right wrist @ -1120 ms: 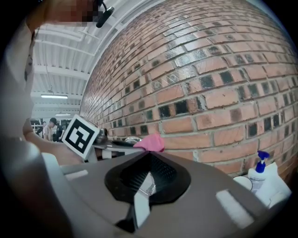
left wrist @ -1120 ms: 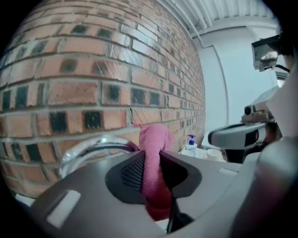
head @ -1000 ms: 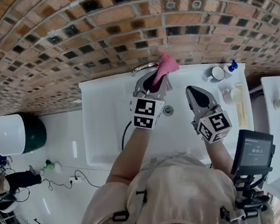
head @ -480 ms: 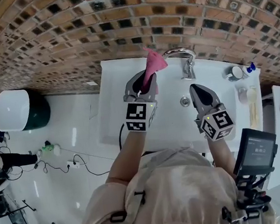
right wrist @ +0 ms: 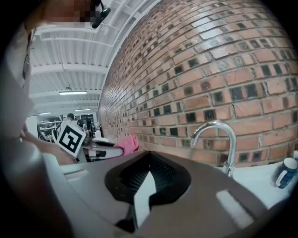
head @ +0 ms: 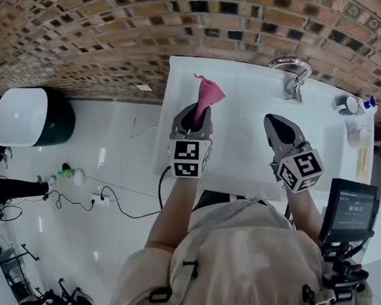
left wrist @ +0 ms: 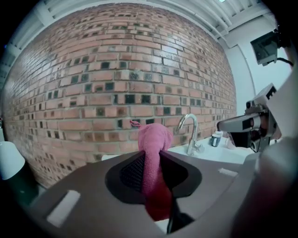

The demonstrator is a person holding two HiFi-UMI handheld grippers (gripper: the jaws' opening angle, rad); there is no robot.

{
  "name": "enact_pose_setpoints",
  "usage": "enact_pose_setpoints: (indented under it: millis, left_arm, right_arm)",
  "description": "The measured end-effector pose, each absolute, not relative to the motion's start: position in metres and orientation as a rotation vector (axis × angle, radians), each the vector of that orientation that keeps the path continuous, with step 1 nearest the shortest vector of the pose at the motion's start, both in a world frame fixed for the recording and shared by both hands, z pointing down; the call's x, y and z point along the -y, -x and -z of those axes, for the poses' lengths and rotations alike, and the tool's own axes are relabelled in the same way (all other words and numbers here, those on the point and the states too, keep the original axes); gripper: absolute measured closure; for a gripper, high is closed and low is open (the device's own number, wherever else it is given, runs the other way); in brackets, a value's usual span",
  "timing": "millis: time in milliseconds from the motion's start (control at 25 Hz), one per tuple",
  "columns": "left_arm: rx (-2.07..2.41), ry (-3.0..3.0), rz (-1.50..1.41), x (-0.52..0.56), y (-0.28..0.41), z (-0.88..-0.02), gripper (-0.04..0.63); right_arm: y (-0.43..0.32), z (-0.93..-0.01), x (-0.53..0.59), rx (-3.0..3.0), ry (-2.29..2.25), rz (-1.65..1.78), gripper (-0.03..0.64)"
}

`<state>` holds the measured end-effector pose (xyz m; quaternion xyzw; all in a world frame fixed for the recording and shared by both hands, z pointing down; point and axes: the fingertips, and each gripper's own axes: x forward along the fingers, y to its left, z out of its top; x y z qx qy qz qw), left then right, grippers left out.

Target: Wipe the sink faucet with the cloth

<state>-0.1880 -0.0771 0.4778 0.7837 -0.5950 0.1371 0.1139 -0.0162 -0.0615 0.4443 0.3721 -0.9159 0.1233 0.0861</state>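
We see the left gripper (head: 195,111) clamped on the pink cloth (head: 206,95); the right gripper (head: 275,119) is closed, empty, near the faucet (head: 293,75).

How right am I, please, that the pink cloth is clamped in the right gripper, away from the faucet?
Not quite: the pink cloth is clamped in the left gripper, away from the faucet; the left gripper view shows it.

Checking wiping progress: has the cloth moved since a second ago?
Yes. The cloth was at the faucet; now it is well left of it.
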Motion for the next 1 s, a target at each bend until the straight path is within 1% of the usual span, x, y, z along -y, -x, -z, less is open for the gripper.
enact_pose_setpoints:
  millis: [240,440,600,800,880,1000]
  left_arm:
    - [1.667,-2.127,-0.557,0.051,0.227,-0.568,0.512]
    - [1.571,-2.013,-0.608,0.037,0.238,-0.631,0.512]
    - [1.523,-1.946,-0.641,0.028,0.241,-0.667,0.511]
    - [1.507,-1.935,-0.651,0.026,0.241,-0.679,0.506]
    - [1.509,-1.941,-0.662,0.028,0.241,-0.675,0.491]
    - [1.546,-1.967,-0.683,0.031,0.244,-0.655,0.492]
  right_arm:
    - [0.046,-0.479,0.042,2.676,-1.020,-0.477,0.624]
    - [0.044,-0.502,0.041,2.631,-1.035,-0.571,0.624]
    - [0.037,-0.512,0.047,2.602,-1.052,-0.572,0.624]
    - [0.034,-0.510,0.053,2.604,-1.062,-0.586,0.624]
    - [0.033,-0.509,0.056,2.606,-1.061,-0.579,0.624]
    - [0.034,-0.502,0.060,2.628,-1.052,-0.553,0.624]
